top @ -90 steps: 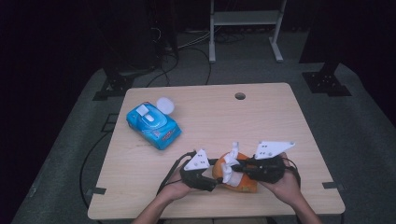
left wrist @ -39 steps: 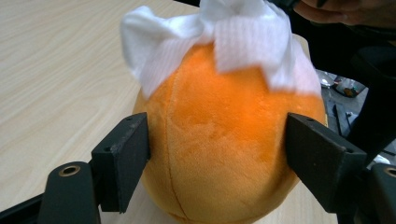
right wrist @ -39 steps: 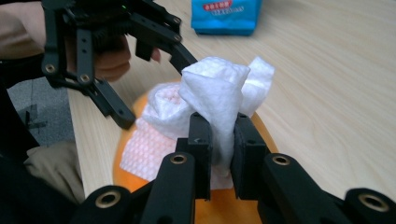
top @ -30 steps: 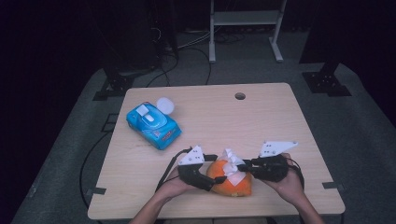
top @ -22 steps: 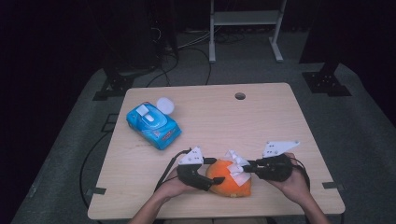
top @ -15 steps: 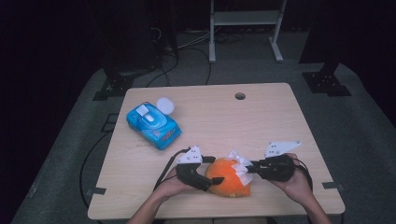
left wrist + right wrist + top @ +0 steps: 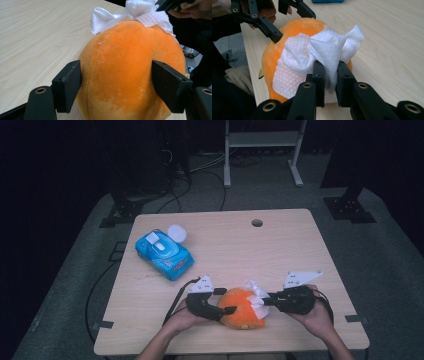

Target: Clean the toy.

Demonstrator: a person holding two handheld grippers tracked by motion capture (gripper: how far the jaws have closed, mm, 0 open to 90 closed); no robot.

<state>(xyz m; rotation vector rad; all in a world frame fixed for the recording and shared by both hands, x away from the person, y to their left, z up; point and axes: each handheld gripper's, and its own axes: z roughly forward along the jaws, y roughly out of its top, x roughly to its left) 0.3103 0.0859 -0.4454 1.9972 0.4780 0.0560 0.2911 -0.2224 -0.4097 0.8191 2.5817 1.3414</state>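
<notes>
Orange plush toy (image 7: 242, 307) sits near the table's (image 7: 280, 250) front edge, the left gripper (image 7: 116, 87) just closing around its sides, the right gripper (image 7: 329, 75) pinching a white wipe (image 7: 324, 50) draped on it; open tabletop stretches beyond.

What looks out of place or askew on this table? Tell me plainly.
Nothing is spilled or damaged. The white wipe pinched in the right gripper lies bunched on the orange plush toy, which the left gripper straddles. The blue wipes pack sits askew with its lid flipped open.
</notes>
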